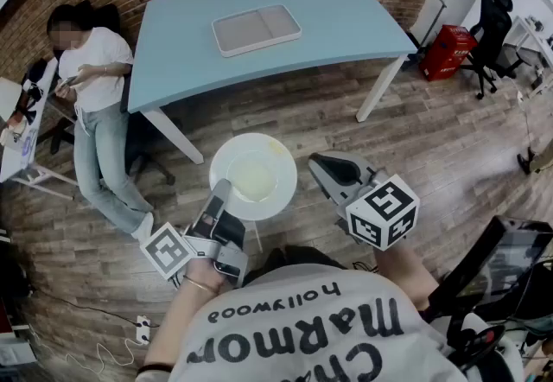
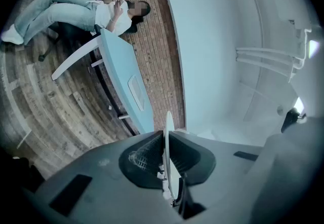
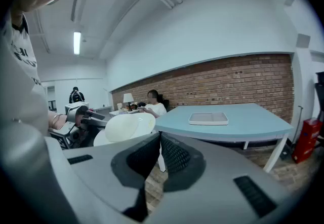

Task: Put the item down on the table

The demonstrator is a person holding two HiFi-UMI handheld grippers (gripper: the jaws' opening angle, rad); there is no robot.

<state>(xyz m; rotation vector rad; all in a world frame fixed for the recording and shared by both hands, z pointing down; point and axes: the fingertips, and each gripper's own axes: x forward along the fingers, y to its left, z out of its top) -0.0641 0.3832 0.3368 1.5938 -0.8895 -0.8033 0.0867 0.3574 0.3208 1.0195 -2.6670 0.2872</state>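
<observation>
Left gripper point(image 2: 166, 137) fingers point(image 2: 144, 154) clenched on white plate point(image 1: 255, 175) rim, edge-on between them, right gripper point(image 3: 160, 138) apparently clenched, empty.

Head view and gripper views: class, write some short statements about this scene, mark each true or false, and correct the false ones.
1. The left tongs clamp the white plate by its rim. True.
2. The plate rests on the blue table. False: it is held in the air over the wooden floor, short of the table.
3. The right tongs also grip the plate. False: they are shut with nothing between them, beside the plate.
4. A flat tray lies on the table. True.
</observation>
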